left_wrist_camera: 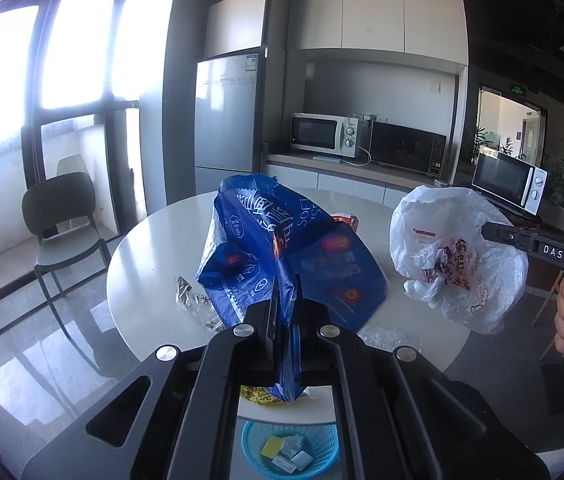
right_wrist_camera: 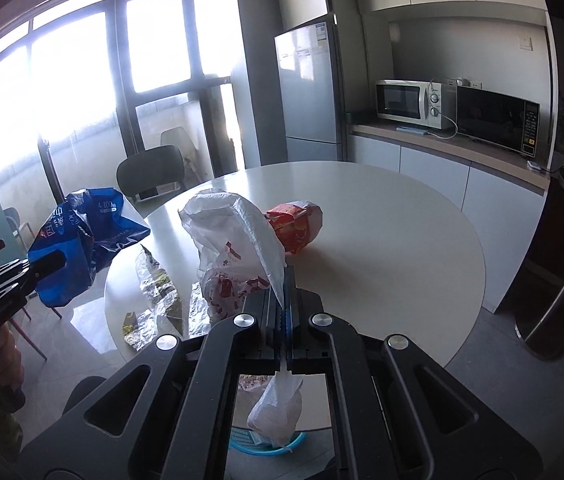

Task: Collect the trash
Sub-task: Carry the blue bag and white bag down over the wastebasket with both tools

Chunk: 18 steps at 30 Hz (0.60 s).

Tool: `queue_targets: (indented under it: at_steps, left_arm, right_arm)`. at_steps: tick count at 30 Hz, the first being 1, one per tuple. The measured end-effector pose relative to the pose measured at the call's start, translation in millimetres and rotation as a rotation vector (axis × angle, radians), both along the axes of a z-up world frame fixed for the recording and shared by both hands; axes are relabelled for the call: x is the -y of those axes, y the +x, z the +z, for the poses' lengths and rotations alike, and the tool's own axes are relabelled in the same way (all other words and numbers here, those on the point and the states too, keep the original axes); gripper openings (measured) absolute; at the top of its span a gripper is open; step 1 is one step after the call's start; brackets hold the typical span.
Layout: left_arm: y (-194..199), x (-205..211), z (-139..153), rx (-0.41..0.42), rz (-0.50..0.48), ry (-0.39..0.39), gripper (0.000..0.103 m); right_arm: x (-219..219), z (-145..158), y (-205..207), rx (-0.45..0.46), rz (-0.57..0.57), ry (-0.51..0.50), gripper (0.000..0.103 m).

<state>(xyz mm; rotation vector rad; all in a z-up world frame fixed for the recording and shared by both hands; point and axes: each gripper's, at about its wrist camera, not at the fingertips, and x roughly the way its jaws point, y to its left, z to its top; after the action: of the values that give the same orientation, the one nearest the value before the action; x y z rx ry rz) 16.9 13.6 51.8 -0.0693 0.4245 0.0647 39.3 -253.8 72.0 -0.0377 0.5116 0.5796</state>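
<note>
The left tongs (left_wrist_camera: 285,300) are pressed together on a crinkled glossy blue wrapper (left_wrist_camera: 282,256), raised above the round white table (left_wrist_camera: 150,264). The right tongs (right_wrist_camera: 284,300) pinch a thin, rumpled white plastic bag (right_wrist_camera: 238,240). Just beyond them lies a red snack packet (right_wrist_camera: 295,224); foil scraps (right_wrist_camera: 158,292) lie to their left, and a blue mesh basket (left_wrist_camera: 289,450) sits below the left tongs.
</note>
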Motion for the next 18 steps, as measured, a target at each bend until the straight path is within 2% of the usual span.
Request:
queue_targets:
  at_steps: [8, 12, 18]
  left_arm:
    - [-27.9, -3.8, 1.1, -0.049, 0.023, -0.011, 0.003]
    - [-48.3, -10.3, -12.0, -0.112, 0.049, -0.021, 0.003]
    - [-81.3, -10.4, -27.2, -0.158, 0.054, -0.015, 0.003]
  right_arm:
    - [0.2, 8.1, -40.9, -0.006, 0.080, 0.030, 0.001]
    - [-1.0, 2.4, -62.5, -0.013, 0.131, 0.013, 0.001]
    - [14.7, -9.6, -84.4, -0.041, 0.163, -0.006, 0.001]
